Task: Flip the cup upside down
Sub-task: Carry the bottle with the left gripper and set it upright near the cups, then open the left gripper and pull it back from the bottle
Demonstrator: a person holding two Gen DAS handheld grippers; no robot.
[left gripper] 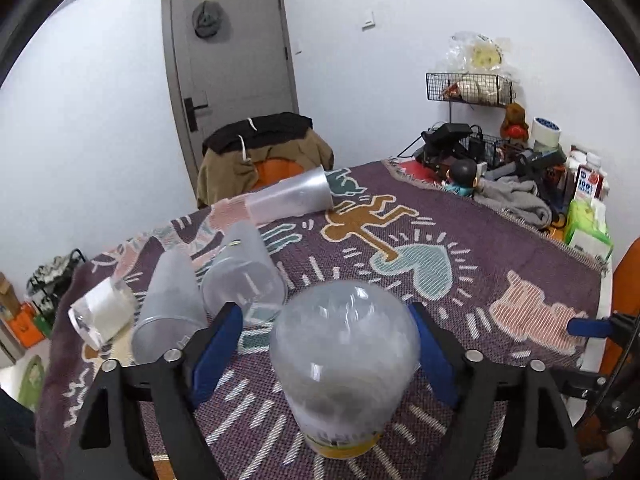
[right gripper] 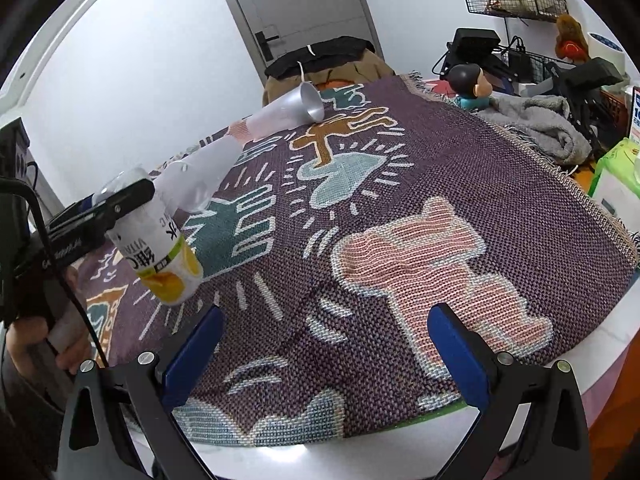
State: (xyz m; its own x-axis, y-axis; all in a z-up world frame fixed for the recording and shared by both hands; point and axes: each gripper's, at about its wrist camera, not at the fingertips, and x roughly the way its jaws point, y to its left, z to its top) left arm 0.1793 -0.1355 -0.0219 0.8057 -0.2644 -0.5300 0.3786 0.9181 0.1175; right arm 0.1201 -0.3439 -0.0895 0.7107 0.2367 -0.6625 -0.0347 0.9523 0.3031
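A clear plastic cup with a yellow and white label (left gripper: 344, 364) stands base up between the blue pads of my left gripper (left gripper: 326, 354). The gap on the left side is clear and the right pad sits beside the cup, so the jaws stand open around it. In the right wrist view the same cup (right gripper: 160, 248) rests mouth down on the patterned cloth (right gripper: 400, 184), with the left gripper (right gripper: 100, 212) at its upper part. My right gripper (right gripper: 326, 348) is open and empty above the cloth's near edge.
Two frosted cups (left gripper: 168, 308) (left gripper: 244, 276) stand upside down at the left, a small clear cup (left gripper: 100, 312) lies beside them and a tall cup (left gripper: 292, 196) lies on its side at the far edge. A chair with clothes (left gripper: 260, 152), clutter and a grey towel (left gripper: 516, 200) border the table.
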